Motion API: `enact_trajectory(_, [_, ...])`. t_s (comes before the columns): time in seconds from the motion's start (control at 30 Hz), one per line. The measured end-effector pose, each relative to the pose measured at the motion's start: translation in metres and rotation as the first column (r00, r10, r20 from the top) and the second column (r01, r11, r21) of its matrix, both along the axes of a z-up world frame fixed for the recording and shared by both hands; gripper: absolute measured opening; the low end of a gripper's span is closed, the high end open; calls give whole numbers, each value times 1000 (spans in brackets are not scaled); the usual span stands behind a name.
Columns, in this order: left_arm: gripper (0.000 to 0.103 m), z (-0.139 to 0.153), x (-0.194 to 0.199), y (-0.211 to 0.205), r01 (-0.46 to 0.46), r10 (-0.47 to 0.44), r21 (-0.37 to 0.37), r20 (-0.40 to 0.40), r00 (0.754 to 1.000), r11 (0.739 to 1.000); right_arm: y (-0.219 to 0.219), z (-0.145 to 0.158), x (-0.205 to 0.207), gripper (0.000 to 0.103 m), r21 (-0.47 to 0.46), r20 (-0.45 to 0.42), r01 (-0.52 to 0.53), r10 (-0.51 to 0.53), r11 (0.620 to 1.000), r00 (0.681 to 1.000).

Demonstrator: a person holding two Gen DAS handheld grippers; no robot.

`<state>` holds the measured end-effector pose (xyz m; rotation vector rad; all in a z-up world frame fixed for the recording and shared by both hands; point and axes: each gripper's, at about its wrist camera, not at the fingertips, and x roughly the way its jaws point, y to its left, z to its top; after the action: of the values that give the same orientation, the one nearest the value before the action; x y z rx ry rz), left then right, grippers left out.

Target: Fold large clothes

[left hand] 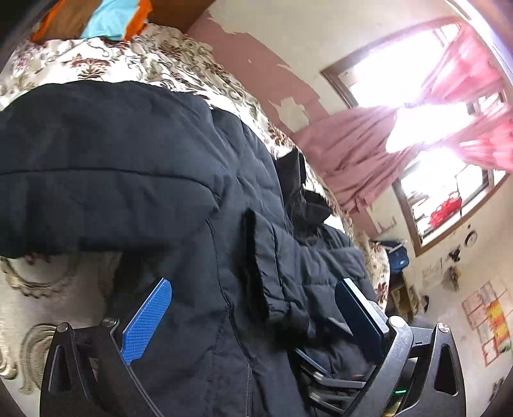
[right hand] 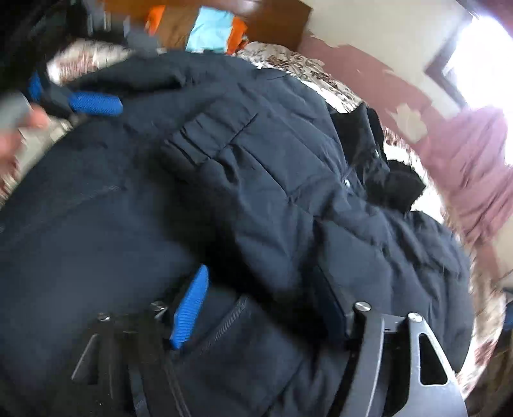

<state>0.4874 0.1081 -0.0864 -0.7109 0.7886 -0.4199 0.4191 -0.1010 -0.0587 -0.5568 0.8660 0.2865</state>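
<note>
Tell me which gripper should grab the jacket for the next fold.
Left, probably: the left gripper, fingers open, straddles the jacket at its edge beside the bedspread; the right gripper hangs open over its bulky middle.

The jacket (left hand: 179,205) lies spread on the bedspread (left hand: 105,61), filling the space between and ahead of the jaws of the left gripper (left hand: 253,308) and the right gripper (right hand: 263,298). Beyond the jacket, past the bedspread's far edge, stands the headboard (right hand: 275,19). The window (left hand: 413,96) and curtain (left hand: 356,150) lie right of the jaws.
</note>
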Motion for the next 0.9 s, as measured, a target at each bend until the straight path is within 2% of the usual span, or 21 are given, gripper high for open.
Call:
enact_trajectory(0.1, [101, 5, 0, -23, 41, -42, 67, 23, 999, 997, -17, 10, -33, 64, 33, -6, 27, -27, 999, 1000])
enact_trajectory(0.2, [94, 9, -2, -49, 103, -106, 109, 24, 994, 989, -44, 23, -53, 64, 29, 18, 53, -54, 998, 998])
enact_trajectory(0.27, [80, 5, 2, -71, 122, -119, 220, -28, 992, 968, -59, 28, -69, 64, 25, 34, 75, -76, 997, 997])
enact_trajectory(0.3, [63, 0, 2, -78, 113, -106, 264, -40, 994, 958, -66, 29, -74, 64, 25, 39, 86, -86, 996, 995])
enact_trajectory(0.33, [53, -2, 5, -82, 107, -97, 283, -49, 994, 953, -72, 29, -84, 64, 26, 45, 100, -101, 995, 994])
enact_trajectory(0.4, [44, -10, 14, -93, 99, -74, 313, -88, 993, 945, -88, 33, -82, 64, 27, 54, 128, -130, 991, 990])
enact_trajectory(0.5, [11, -7, 13, -96, 38, -22, 349, -51, 998, 936, -115, 41, -72, 64, 25, 99, 187, -189, 982, 977])
enact_trajectory(0.57, [8, 0, 8, -95, 13, -12, 356, -4, 1000, 934, -127, 50, -57, 64, 41, 153, 225, -229, 973, 961])
enact_trajectory(0.63, [6, 16, 1, -95, -42, 10, 394, 83, 996, 918, -141, 63, -55, 64, 85, 213, 269, -281, 959, 936])
enact_trajectory(0.77, [6, 50, -19, -82, -222, 92, 462, 288, 953, 859, -171, 83, -39, 64, 213, 287, 336, -388, 917, 876])
enact_trajectory(0.83, [6, 59, -21, -76, -279, 118, 481, 336, 934, 831, -183, 85, -24, 61, 273, 282, 366, -438, 890, 854])
enact_trajectory(0.9, [6, 61, -18, -71, -314, 132, 522, 356, 925, 793, -193, 79, -4, 50, 305, 258, 378, -458, 874, 851])
